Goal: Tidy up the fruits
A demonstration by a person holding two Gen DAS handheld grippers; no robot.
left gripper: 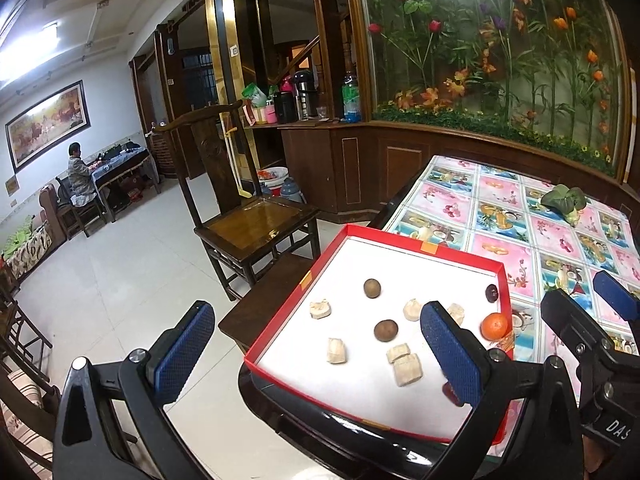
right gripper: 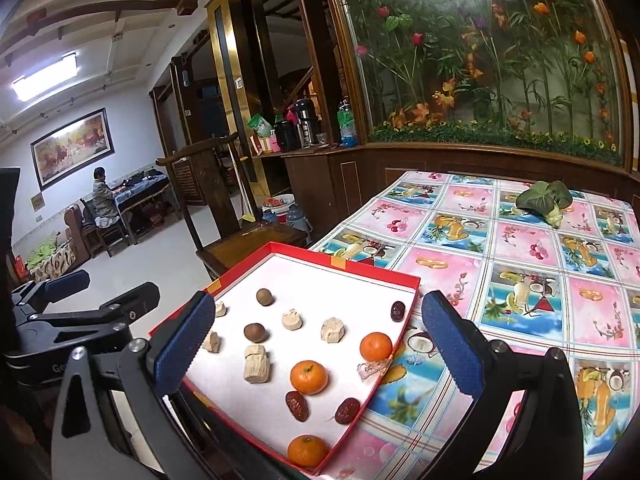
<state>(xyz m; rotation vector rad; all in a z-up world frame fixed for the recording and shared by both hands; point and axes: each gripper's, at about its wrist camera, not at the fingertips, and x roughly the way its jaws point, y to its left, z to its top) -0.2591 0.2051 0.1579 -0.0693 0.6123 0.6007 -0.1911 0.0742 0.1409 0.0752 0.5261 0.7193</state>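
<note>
A red box (right gripper: pixel 404 322) with a white floor sits on the table's near left corner (left gripper: pixel 472 258). It holds three oranges (right gripper: pixel 309 377), red dates (right gripper: pixel 297 405), two brown round fruits (right gripper: pixel 254 332) and several pale chunks (right gripper: pixel 332 330). My right gripper (right gripper: pixel 320 344) hovers open over the box's near half, empty. My left gripper (left gripper: pixel 316 348) is open too, above the box's left part near a brown fruit (left gripper: pixel 386 330). Its right finger (left gripper: pixel 448 352) hides part of a date. One orange (left gripper: pixel 495 326) shows by the box's right wall.
The flowered tablecloth (right gripper: pixel 520 264) stretches right and back, with a leafy green vegetable (right gripper: pixel 546 198) at the far end. A dark wooden chair (left gripper: pixel 248 220) stands left of the table. A cabinet with bottles (left gripper: pixel 352 100) lies behind. A person (left gripper: pixel 78 172) sits far off.
</note>
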